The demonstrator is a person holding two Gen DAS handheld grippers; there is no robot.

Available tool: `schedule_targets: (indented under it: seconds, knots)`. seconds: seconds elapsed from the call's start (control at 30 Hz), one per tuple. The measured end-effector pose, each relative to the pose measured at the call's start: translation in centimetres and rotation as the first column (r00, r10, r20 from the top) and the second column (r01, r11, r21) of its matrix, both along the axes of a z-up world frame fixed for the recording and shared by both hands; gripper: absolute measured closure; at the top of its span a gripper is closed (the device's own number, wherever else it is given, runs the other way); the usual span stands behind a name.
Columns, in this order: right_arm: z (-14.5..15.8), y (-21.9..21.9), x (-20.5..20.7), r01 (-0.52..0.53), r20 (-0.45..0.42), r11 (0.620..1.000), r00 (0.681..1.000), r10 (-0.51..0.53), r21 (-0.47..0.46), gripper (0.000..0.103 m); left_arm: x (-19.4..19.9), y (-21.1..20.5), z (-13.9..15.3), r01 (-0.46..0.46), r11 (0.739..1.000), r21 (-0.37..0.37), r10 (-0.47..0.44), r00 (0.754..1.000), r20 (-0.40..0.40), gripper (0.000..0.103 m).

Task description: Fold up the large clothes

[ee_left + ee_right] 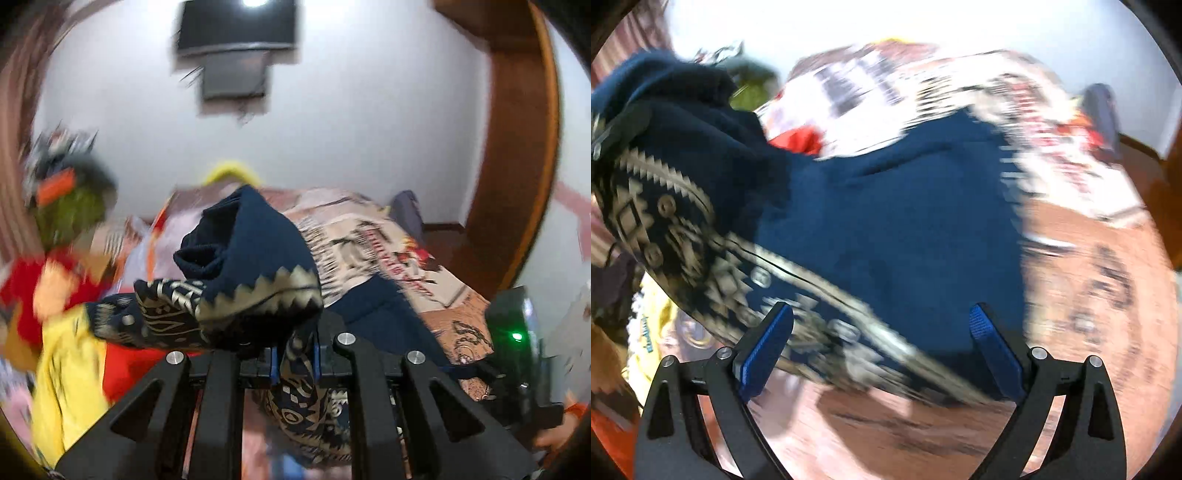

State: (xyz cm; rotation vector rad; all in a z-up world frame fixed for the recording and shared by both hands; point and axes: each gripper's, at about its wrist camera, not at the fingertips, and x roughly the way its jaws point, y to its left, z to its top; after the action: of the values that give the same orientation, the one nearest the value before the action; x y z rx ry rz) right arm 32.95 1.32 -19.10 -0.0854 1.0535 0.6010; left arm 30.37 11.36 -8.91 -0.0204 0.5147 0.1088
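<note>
Our left gripper (pixel 294 360) has its fingers clenched on the navy sweater (pixel 255 266) w/ a beige pattern, lifted over the bed (pixel 461 310). Right gripper (pixel 881 354) fingers spread wide, nothing gripped, sweater hem right below. Yellow cloth (pixel 653 332) has blue writing, too blurry to read.

Right gripper (pixel 881 325) has its blue pads (pixel 764 343) spread wide with nothing pinched, hanging over a navy garment (pixel 905 221) with a beige patterned border (pixel 820 321). It's lying on a printed bedspread (pixel 1089 277); the left end is bunched and lifted. Red cloth (pixel 798 140) peeks behind. Pretty blurry overall.
</note>
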Motion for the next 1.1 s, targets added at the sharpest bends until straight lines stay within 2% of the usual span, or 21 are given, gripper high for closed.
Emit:
schedule_targets:
  seconds: [0.1,0.13,0.2,0.27,0.37,0.4,0.43,0.5,0.57,0.6,0.67,0.7,0.73,0.77,0.8,0.93,0.97,1.03,1.1]
  knots:
    - [0.6,-6.2,-0.2,0.098,0.037,0.995,0.995,-0.097,-0.024,0.008,1.6,-4.9,0.4,0.118,0.992,0.04,-0.118,0.993,-0.002,0.091]
    - [0.6,-8.1,-0.2,0.132,0.04,0.991,0.991,-0.131,-0.028,0.008,2.4,-7.1,-0.2,0.181,0.983,0.032,-0.18,0.983,-0.029,0.091]
    - [0.7,-11.4,-0.3,0.189,0.04,0.982,0.981,-0.188,-0.029,0.008,3.6,-9.6,-1.6,0.246,0.969,0.009,-0.244,0.966,-0.089,0.091]
    - [0.9,-13.8,0.1,0.237,0.027,0.971,0.971,-0.236,-0.028,0.008,4.9,-11.7,-4.3,0.296,0.954,-0.041,-0.298,0.936,-0.187,0.091]
    - [1.2,-16.9,-0.1,0.286,0.009,0.958,0.958,-0.286,-0.003,0.008,6.1,-13.0,-9.1,0.336,0.929,-0.154,-0.369,0.865,-0.341,0.091]
    - [1.4,-17.5,-0.1,0.296,0.009,0.955,0.955,-0.296,0.0,0.008,6.1,-13.1,-10.5,0.349,0.918,-0.188,-0.396,0.837,-0.378,0.091]
    - [1.5,-18.0,0.1,0.302,0.011,0.953,0.953,-0.302,0.0,0.008,6.0,-13.2,-11.5,0.353,0.913,-0.206,-0.408,0.819,-0.403,0.091]
    - [1.9,-18.2,0.1,0.305,0.015,0.952,0.952,-0.305,0.003,0.008,5.6,-13.4,-12.1,0.359,0.911,-0.202,-0.411,0.807,-0.425,0.091]
    - [2.3,-18.3,-0.1,0.304,0.021,0.953,0.952,-0.304,0.011,0.008,5.1,-13.4,-11.7,0.366,0.913,-0.178,-0.407,0.809,-0.424,0.091]
    - [2.5,-18.2,0.0,0.3,0.025,0.954,0.953,-0.301,0.016,0.008,4.8,-13.4,-11.3,0.367,0.914,-0.174,-0.405,0.81,-0.424,0.088]
    - [3.2,-17.8,-0.4,0.288,0.038,0.957,0.956,-0.289,0.028,0.008,4.3,-13.5,-10.5,0.382,0.905,-0.186,-0.424,0.799,-0.425,0.073]
    - [3.5,-17.5,-0.5,0.281,0.046,0.959,0.958,-0.282,0.033,0.008,3.9,-13.3,-10.0,0.388,0.902,-0.19,-0.432,0.795,-0.426,0.057]
    - [3.8,-17.2,-0.4,0.272,0.055,0.962,0.96,-0.274,0.039,0.008,3.4,-13.2,-9.3,0.381,0.908,-0.175,-0.418,0.804,-0.423,0.04]
    - [4.1,-17.0,-0.7,0.264,0.066,0.964,0.962,-0.266,0.044,0.008,2.8,-12.9,-8.8,0.369,0.916,-0.155,-0.4,0.822,-0.406,0.036]
    - [4.3,-16.5,-0.7,0.255,0.079,0.966,0.963,-0.258,0.049,0.008,2.0,-12.3,-8.2,0.358,0.925,-0.13,-0.38,0.847,-0.373,0.036]
    - [4.5,-14.8,-0.4,0.231,0.115,0.971,0.965,-0.236,0.054,0.008,0.9,-9.9,-6.4,0.277,0.959,-0.061,-0.281,0.905,-0.32,0.03]
    - [4.6,-14.4,-0.4,0.223,0.12,0.973,0.966,-0.228,0.056,0.008,0.8,-9.1,-6.1,0.256,0.965,-0.058,-0.261,0.914,-0.31,0.03]
    - [4.7,-13.5,-0.2,0.205,0.129,0.977,0.969,-0.211,0.061,0.008,1.0,-7.3,-5.8,0.198,0.979,-0.052,-0.204,0.932,-0.299,0.019]
    - [4.7,-12.6,0.1,0.191,0.133,0.979,0.971,-0.198,0.065,0.008,1.4,-5.2,-5.9,0.117,0.993,-0.036,-0.122,0.952,-0.279,0.015]
